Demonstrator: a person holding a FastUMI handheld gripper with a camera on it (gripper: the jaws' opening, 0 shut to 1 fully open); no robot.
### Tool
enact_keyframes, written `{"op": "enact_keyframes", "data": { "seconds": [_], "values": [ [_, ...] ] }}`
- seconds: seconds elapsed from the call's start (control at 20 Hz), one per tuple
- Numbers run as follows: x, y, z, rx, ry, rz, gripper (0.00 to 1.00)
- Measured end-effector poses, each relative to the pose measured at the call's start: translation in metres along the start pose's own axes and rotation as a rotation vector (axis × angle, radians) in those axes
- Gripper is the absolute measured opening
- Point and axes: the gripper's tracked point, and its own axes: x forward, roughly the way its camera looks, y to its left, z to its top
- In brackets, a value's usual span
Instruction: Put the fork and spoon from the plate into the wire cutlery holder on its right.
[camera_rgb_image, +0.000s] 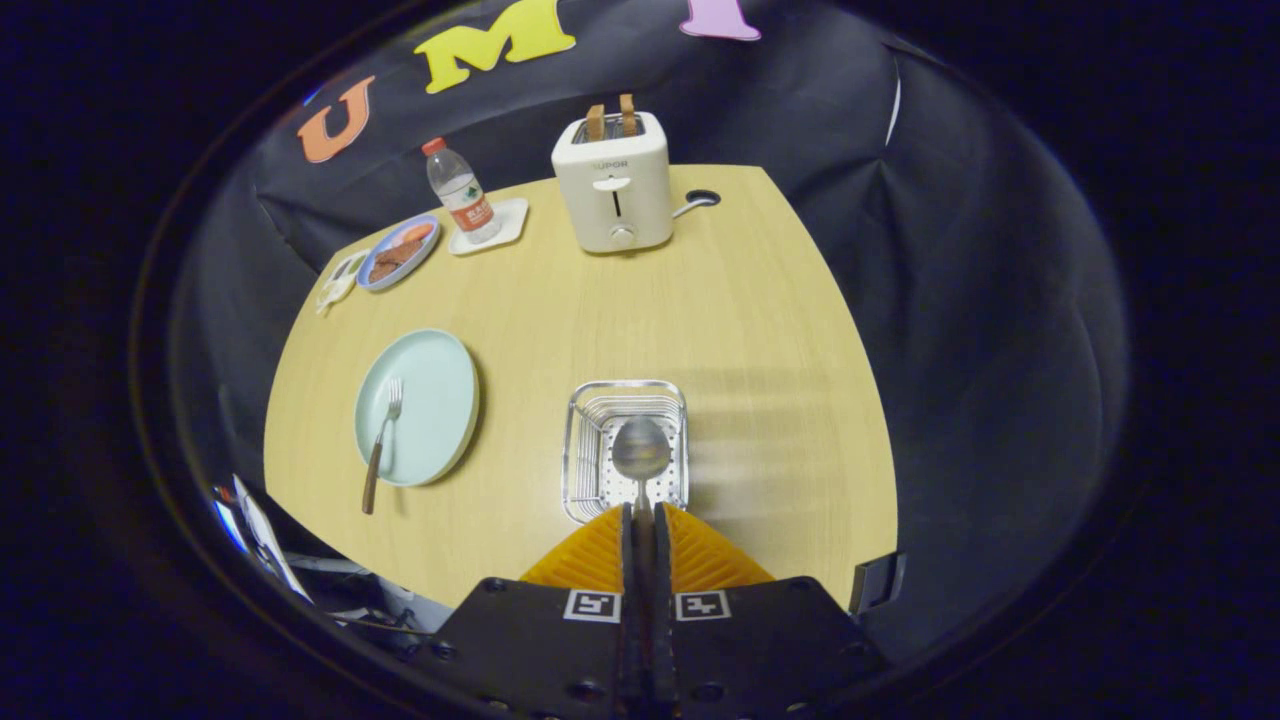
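Gripper (641, 512) clamps spoon (641, 450) over holder (626, 450), wooden table (760, 330)

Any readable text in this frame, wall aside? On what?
Toaster: brand mark on the front, too blurred to read.
Water bottle: label print too small.
Gripper, shut on the spoon over the wire cutlery holder: square coded tags, no words.

Tool (640, 512) pinching spoon (641, 450) — above holder (626, 450)

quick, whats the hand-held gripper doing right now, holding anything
hand-held gripper: closed on the spoon by its handle, bowl held over the wire cutlery holder.
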Motion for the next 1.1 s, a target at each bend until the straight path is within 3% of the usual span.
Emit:
{"op": "enact_keyframes", "data": {
  "seconds": [0.3,0.45,0.6,0.65,0.8,1.1],
  "values": [
    [0.001,-0.003,0.005,-0.052,0.013,0.043,0.08],
    [0.002,-0.003,0.011,-0.083,-0.002,0.045,0.02],
    [0.002,0.002,0.011,-0.076,-0.005,0.054,0.02],
    [0.002,0.005,0.009,-0.077,-0.001,0.060,0.14],
    [0.001,0.020,0.008,-0.067,-0.016,0.081,0.15],
    [-0.001,0.076,0.016,-0.095,-0.117,0.121,0.52]
  ]
}}
